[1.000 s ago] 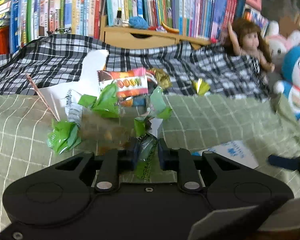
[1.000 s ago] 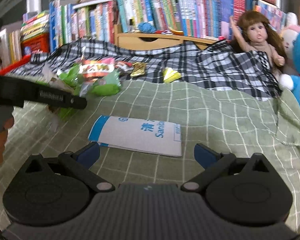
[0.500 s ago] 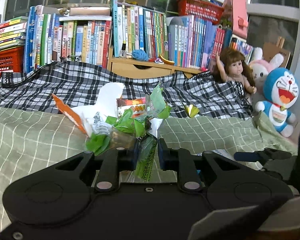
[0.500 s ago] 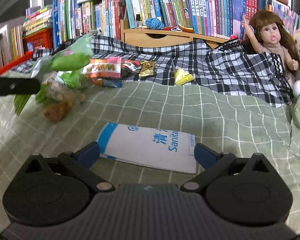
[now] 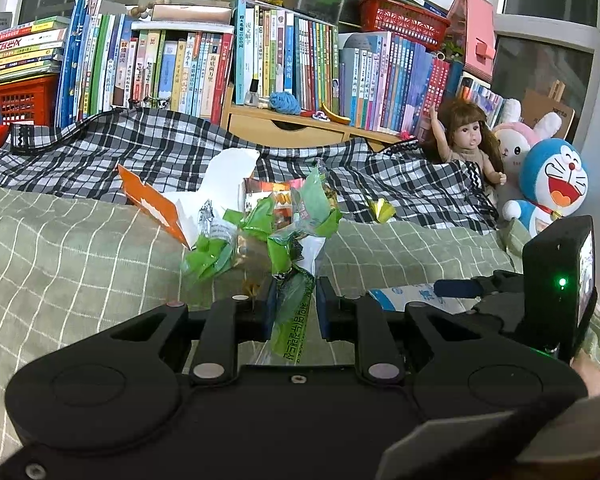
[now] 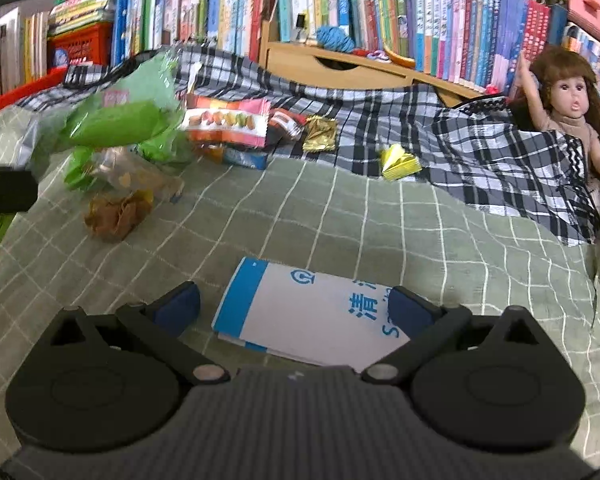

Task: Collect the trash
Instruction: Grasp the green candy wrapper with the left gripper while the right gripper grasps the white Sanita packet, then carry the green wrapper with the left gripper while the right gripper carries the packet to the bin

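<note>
My left gripper point(image 5: 294, 304) is shut on a bundle of green wrappers point(image 5: 300, 220), held above the green checked bedcover point(image 5: 60, 248); a clear bag with brown bits point(image 6: 116, 212) hangs with the bundle. My right gripper point(image 6: 296, 306) sits low over a white and blue packet point(image 6: 312, 312). Its jaws are closing with the packet between them, and the pads do not press on it. Further back lie an orange snack bag point(image 6: 226, 122), a gold wrapper point(image 6: 320, 134) and a yellow wrapper point(image 6: 400, 162).
A plaid blanket point(image 6: 480, 160) covers the back of the bed. A doll point(image 6: 568, 112) and plush toys point(image 5: 552, 184) sit at the right. Bookshelves point(image 5: 180, 68) and a wooden drawer box point(image 6: 340, 68) line the far side. Torn white and orange paper point(image 5: 220, 184) lies behind the bundle.
My left gripper rose off the bedcover with the green wrapper bundle in it. My right gripper moved forward over the white and blue packet, and its jaws narrowed a little.
</note>
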### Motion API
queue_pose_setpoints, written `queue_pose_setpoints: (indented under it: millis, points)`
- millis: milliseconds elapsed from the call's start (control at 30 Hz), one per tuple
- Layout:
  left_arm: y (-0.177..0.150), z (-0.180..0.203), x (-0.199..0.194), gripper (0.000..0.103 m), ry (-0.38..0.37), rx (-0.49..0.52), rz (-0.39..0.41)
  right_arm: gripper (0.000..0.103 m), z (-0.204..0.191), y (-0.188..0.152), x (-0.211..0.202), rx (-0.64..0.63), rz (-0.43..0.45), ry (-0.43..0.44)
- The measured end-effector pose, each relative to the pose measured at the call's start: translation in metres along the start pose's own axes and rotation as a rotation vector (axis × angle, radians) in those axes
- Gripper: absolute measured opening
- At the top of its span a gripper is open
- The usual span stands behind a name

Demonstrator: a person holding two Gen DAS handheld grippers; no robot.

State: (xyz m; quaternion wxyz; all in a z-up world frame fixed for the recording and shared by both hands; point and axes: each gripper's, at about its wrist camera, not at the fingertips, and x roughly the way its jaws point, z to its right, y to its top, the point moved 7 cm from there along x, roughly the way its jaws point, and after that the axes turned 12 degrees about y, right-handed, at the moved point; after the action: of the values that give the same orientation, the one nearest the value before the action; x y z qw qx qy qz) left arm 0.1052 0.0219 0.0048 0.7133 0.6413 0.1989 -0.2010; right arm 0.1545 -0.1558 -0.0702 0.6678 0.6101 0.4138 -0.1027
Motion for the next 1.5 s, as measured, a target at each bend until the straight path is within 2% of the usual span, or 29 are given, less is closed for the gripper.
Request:
queue_pose_setpoints:
  millis: [67,100,167,300,467,533,600,667,700,800,900,1000,1100,1167,1200,1267,1300,1367,1500]
  points:
    - [-0.002,0.000,-0.001,0.020,-0.001,0.003,-0.001,0.079,0.002,-0.001,-0.008,0.009,0.028,-0.006]
    - [-0.003,0.000,-0.002,0.020,-0.002,0.004,-0.001,0.076,0.002,-0.002,-0.014,0.010,0.039,-0.002]
    - [-0.005,0.001,-0.003,0.020,-0.007,0.008,-0.004,0.056,0.002,-0.006,-0.025,0.004,0.057,-0.026]
    - [-0.009,0.000,-0.005,0.020,-0.011,0.009,-0.010,0.053,0.007,-0.018,-0.052,0.021,0.096,-0.053]
    - [-0.016,0.001,-0.011,0.020,-0.021,0.010,-0.019,0.053,0.026,-0.042,-0.088,0.119,0.112,-0.104]
    - [-0.018,0.002,-0.014,0.020,-0.026,0.012,-0.020,0.061,0.039,-0.052,-0.102,0.169,0.104,-0.149]
    - [-0.018,0.004,-0.016,0.020,-0.032,0.012,-0.020,0.062,0.056,-0.062,-0.113,0.232,0.084,-0.218]
    - [-0.019,0.006,-0.017,0.020,-0.036,0.013,-0.021,0.067,0.072,-0.070,-0.121,0.292,0.072,-0.270]
    - [-0.019,0.007,-0.018,0.020,-0.038,0.013,-0.022,0.070,0.077,-0.072,-0.124,0.317,0.076,-0.273]
    - [-0.020,0.011,-0.019,0.020,-0.044,0.014,-0.024,0.086,0.083,-0.071,-0.129,0.376,0.135,-0.207]
    - [-0.021,0.014,-0.020,0.020,-0.043,0.019,-0.030,0.101,0.082,-0.059,-0.123,0.362,0.208,-0.130]
    - [-0.022,0.016,-0.019,0.020,-0.037,0.029,-0.035,0.103,0.088,-0.049,-0.103,0.318,0.196,-0.140]
    - [-0.023,0.018,-0.018,0.020,-0.027,0.037,-0.041,0.102,0.092,-0.042,-0.073,0.263,0.111,-0.159]
    - [-0.023,0.018,-0.019,0.020,-0.026,0.035,-0.040,0.086,0.088,-0.043,-0.062,0.244,0.067,-0.147]
    - [-0.023,0.018,-0.019,0.020,-0.025,0.036,-0.039,0.082,0.084,-0.043,-0.063,0.223,0.069,-0.153]
    - [-0.025,0.019,-0.020,0.020,-0.024,0.040,-0.038,0.056,0.075,-0.043,-0.066,0.198,0.070,-0.134]
    - [-0.024,0.019,-0.020,0.020,-0.026,0.039,-0.039,0.052,0.072,-0.043,-0.069,0.195,0.075,-0.131]
    - [-0.025,0.019,-0.022,0.020,-0.029,0.038,-0.039,0.039,0.066,-0.044,-0.076,0.183,0.084,-0.122]
    - [-0.028,0.017,-0.032,0.020,-0.037,0.031,-0.028,0.037,0.053,-0.047,-0.099,0.162,0.122,-0.093]
